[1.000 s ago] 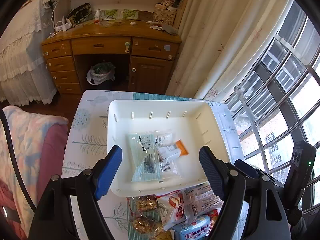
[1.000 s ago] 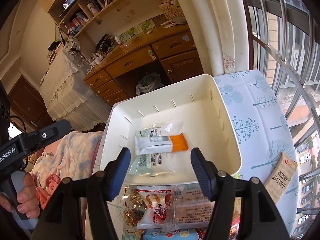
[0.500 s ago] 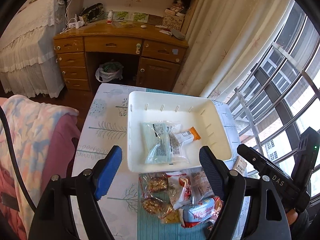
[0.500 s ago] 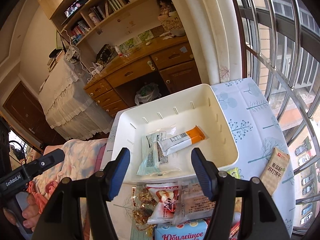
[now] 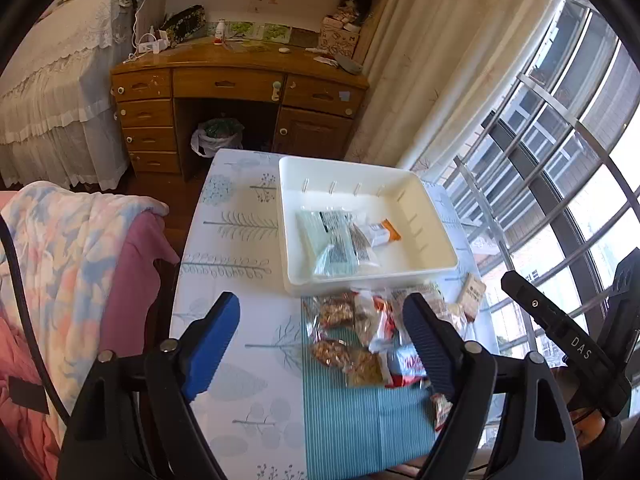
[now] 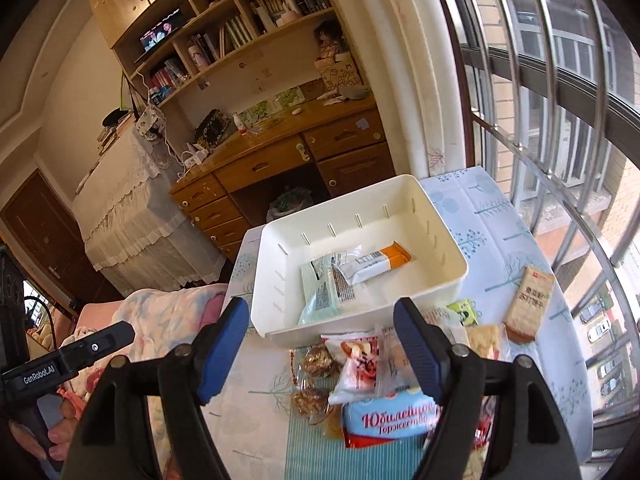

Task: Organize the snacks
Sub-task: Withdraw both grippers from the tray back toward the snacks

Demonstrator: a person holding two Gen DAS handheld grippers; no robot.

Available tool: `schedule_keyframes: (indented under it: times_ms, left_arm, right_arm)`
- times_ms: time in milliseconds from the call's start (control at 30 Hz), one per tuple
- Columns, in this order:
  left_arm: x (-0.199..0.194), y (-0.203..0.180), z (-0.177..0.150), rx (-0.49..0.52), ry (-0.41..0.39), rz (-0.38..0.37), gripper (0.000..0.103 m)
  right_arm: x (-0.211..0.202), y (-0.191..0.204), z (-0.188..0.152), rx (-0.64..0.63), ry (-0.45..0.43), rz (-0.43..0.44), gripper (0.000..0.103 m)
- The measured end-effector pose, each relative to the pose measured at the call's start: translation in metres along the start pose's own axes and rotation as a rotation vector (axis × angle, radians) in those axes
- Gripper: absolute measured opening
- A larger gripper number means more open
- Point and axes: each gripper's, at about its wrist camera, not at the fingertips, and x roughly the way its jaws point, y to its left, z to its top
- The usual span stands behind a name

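Bin: we see a white rectangular plastic bin [image 6: 440,280] with slotted walls.
Contents: a pale green crinkly packet [image 6: 320,296] and an orange-tipped white bar [image 6: 374,266].
Pile: at the bin's 6 o'clock, loose glossy snack wrappers [image 6: 360,364].
Fingers: our left gripper [image 5: 320,344] and right gripper [image 6: 322,344] have jaws that have just been opening; both stand wide, empty.

white tray [image 6: 448,276]: two packets flat inside | snack pile [image 6: 372,392]: loose on table, touching tray's near wall
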Motion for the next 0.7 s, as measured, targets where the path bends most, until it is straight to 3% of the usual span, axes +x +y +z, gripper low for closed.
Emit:
schedule_keyframes:
  times_ms: [267, 700]
  left_arm:
    - [-0.012, 0.003, -0.045, 0.018, 0.061, -0.049, 0.087]
    - [-0.001, -0.019, -0.101, -0.003, 0.193, -0.040, 0.088]
  right_arm:
    - [-0.036, 0.001, -0.041, 0.008, -0.001, -0.069, 0.079]
    - [-0.068, -0.033, -0.079, -0.001, 0.027, -0.151, 0.079]
